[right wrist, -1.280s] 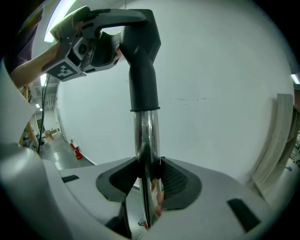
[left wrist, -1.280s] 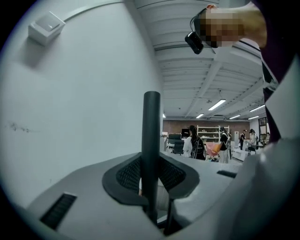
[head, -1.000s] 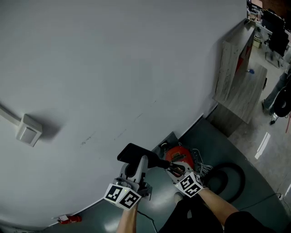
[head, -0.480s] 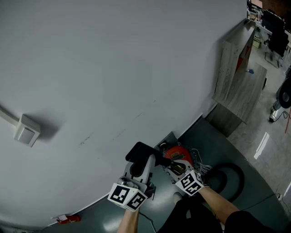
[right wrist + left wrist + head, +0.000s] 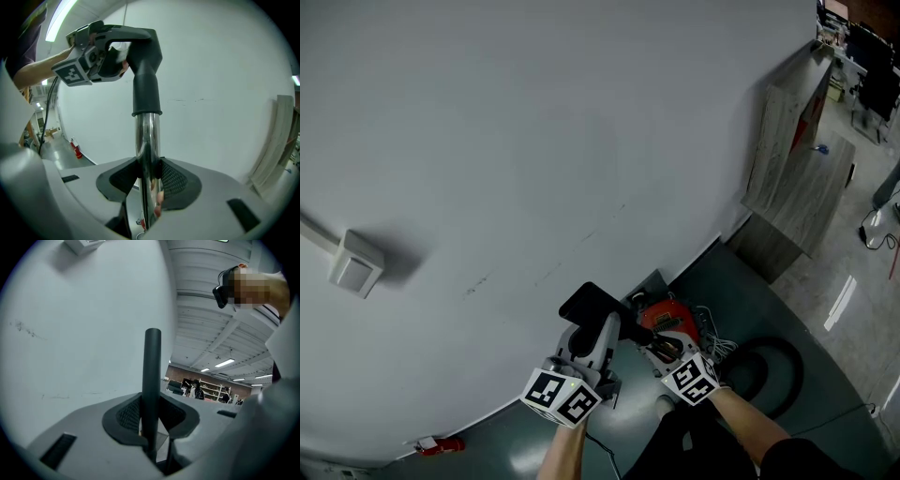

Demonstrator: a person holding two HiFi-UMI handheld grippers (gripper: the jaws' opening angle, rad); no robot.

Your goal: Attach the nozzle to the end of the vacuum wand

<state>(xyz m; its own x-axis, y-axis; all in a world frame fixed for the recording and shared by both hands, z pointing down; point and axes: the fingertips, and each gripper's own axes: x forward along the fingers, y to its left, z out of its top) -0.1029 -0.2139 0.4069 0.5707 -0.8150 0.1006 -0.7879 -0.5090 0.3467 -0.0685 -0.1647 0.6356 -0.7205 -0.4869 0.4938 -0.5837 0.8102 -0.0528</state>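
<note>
Left hand-held gripper point(image 5: 151, 427): its 2 jaws are clamped on the thin dark edge of the nozzle, which stands upright between the pads.
Right hand-held gripper point(image 5: 147, 185): its 2 jaws are closed on the chrome wand point(image 5: 146, 140), gripping the tube a little below its upper end.
Nozzle point(image 5: 143, 56): black and angled; its sleeve sits over the upper end of the wand, with a collar ringing the chrome tube. Its bent upper part is in the grip of the left hand-held gripper. Whether it is pushed fully home cannot be told.
Wand: upright in the right gripper view. In the head view it rises from beside the red vacuum body point(image 5: 670, 319) towards the nozzle.
Vacuum body: on the floor point(image 5: 741, 281), close to the edge where the floor meets the grey wall point(image 5: 534, 141), with a black hose loop point(image 5: 773, 345) lying just beside it.
Both hand-held grippers: near one another, the left one above the right along the same tube.
Surroundings: a wooden cabinet point(image 5: 787, 159) stands against the wall at the far right, a small box point(image 5: 356, 265) is fixed to the wall at left, and a small red object point(image 5: 441, 444) sits at the foot of the wall.
</note>
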